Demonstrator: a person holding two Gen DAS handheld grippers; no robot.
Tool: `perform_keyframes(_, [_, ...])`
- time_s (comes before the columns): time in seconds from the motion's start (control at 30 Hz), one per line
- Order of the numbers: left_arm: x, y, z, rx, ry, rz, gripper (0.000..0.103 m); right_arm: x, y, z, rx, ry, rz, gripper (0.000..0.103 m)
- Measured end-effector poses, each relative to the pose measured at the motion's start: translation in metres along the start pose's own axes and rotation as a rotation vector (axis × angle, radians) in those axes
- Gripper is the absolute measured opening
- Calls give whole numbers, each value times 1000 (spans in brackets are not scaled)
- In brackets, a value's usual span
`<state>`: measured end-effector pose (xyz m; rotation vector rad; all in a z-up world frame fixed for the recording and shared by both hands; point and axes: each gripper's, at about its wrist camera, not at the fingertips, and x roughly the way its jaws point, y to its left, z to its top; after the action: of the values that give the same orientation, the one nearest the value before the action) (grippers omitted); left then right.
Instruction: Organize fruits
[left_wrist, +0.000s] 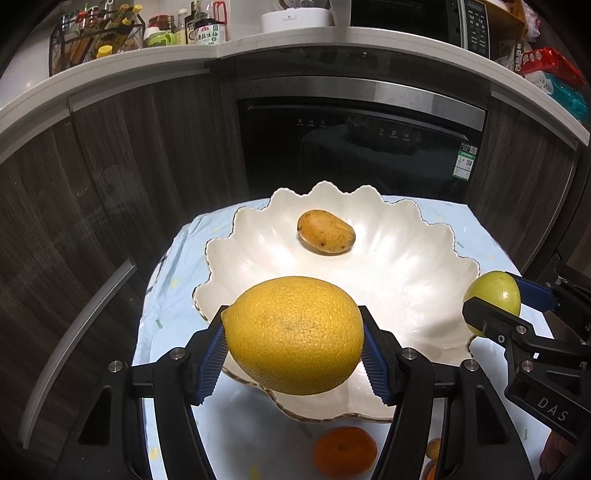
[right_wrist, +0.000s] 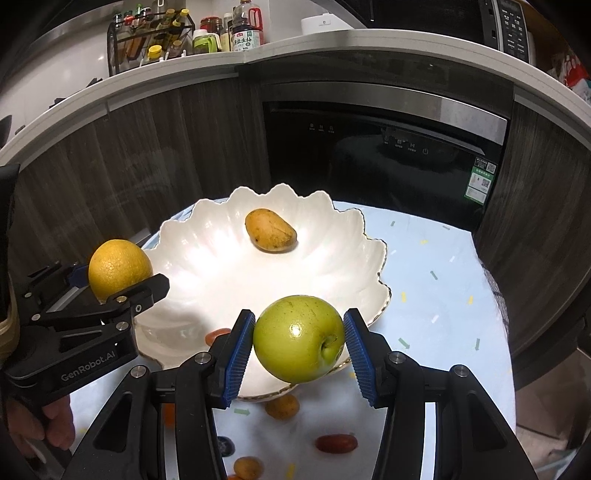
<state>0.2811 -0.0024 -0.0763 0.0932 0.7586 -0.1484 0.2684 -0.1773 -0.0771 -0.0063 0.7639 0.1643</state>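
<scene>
Fruits clamped: left tool (left_wrist: 293, 341) lemon (left_wrist: 293, 334), right tool (right_wrist: 299, 345) apple (right_wrist: 299, 338).

- The bowl (left_wrist: 424, 295) has a wide bare white floor; only a mango (left_wrist: 326, 236) lies in it, toward the far side, so the near and middle parts are free.
- Its scalloped rim (right_wrist: 373, 243) stands up all round and must be cleared from above.
- The left hand-held gripper (left_wrist: 295, 341), filled by a yellow citrus (left_wrist: 295, 332), hangs over the near left rim.
- The right hand-held gripper (right_wrist: 298, 341), filled by a green apple (right_wrist: 299, 338), hangs over the near right rim; the two are apart.
- Small fruits (right_wrist: 336, 443) dot the surface (right_wrist: 436, 295) just in front of the bowl.
- Right of the bowl the cloth is bare.
- Dark cabinets (left_wrist: 110, 166) close off the far side.
</scene>
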Motion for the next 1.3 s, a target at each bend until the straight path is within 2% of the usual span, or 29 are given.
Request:
perform_keyframes(0.1, [-1, 0, 0, 9, -17, 14, 65, 2, 1, -1, -8, 10, -1, 51])
perform_keyframes(0.17, [-4, -1, 2, 21, -33, 23, 75, 4, 1, -2, -12, 18, 2, 52])
perform_keyframes(0.23, [-4, 0, 3, 19, -36, 24, 76, 3, 0, -3, -6, 10, -8, 64])
perform_keyframes(0.3, [-5, 0, 3, 22, -35, 34, 76, -1, -2, -2, 10, -18, -21, 85])
perform_keyframes(0.33, [-5, 0, 2, 23, -36, 36, 76, -4, -2, -2, 16, -32, -32, 86])
perform_keyframes(0.47, [-7, 0, 0, 12, -31, 42, 84, -8, -5, 0, 23, -42, -41, 86])
perform_keyframes(0.77, [-22, 0, -2, -2, -51, 63, 95, -24, -5, 0, 22, -70, -60, 86])
perform_keyframes(1.3, [-69, -3, -14, -14, -90, 71, 95, -70, 2, -7, 21, -129, -73, 86])
